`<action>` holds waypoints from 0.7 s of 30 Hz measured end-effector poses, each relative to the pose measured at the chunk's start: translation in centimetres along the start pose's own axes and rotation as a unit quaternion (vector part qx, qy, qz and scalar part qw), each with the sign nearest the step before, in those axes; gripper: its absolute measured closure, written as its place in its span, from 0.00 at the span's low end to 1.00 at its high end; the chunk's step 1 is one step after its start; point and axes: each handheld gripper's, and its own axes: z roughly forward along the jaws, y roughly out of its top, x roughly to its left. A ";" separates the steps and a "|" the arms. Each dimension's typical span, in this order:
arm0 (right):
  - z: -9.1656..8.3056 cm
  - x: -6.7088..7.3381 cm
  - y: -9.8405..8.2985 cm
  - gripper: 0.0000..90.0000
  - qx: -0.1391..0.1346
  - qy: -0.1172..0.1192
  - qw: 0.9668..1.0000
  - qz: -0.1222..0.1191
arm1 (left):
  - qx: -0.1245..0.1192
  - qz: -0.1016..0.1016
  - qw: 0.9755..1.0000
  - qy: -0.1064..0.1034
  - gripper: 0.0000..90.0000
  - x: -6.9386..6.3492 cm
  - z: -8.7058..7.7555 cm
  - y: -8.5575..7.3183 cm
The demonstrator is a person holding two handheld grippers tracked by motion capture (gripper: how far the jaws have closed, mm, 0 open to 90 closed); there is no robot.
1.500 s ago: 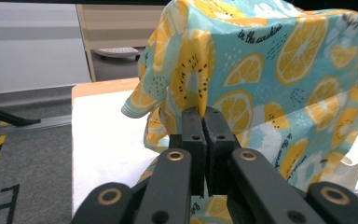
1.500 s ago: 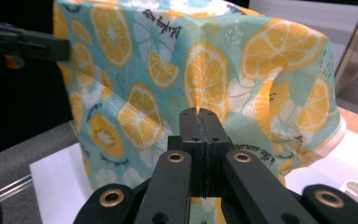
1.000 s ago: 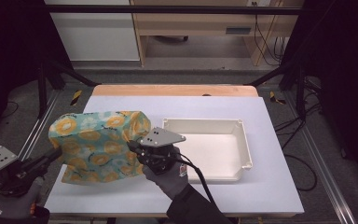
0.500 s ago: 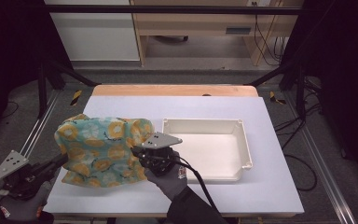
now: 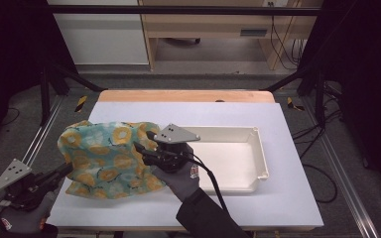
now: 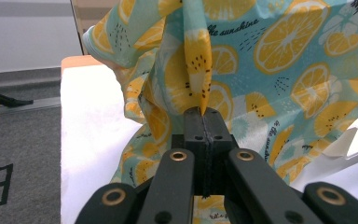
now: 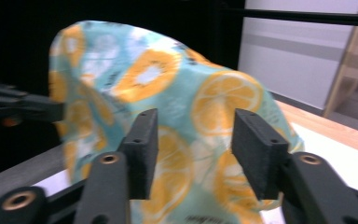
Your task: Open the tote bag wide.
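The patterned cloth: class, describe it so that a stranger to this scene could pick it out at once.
On the white table, look left of the shallow white tray. The cloth stands there in a crumpled heap. Its turquoise print of yellow lemon slices sets it apart from everything plain around it.

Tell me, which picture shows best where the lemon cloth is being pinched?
The left gripper view: the left gripper has its jaws shut on a fold of the lemon cloth, seen close up. The high view shows the whole cloth small on the table. The right gripper view shows the cloth beyond the right gripper, whose jaws have just been opening.
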 end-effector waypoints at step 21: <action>-1.8 0.2 -1.1 1.00 0.028 0.028 0.999 -0.005 | -0.008 0.001 1.000 0.010 0.94 -0.1 -0.3 0.5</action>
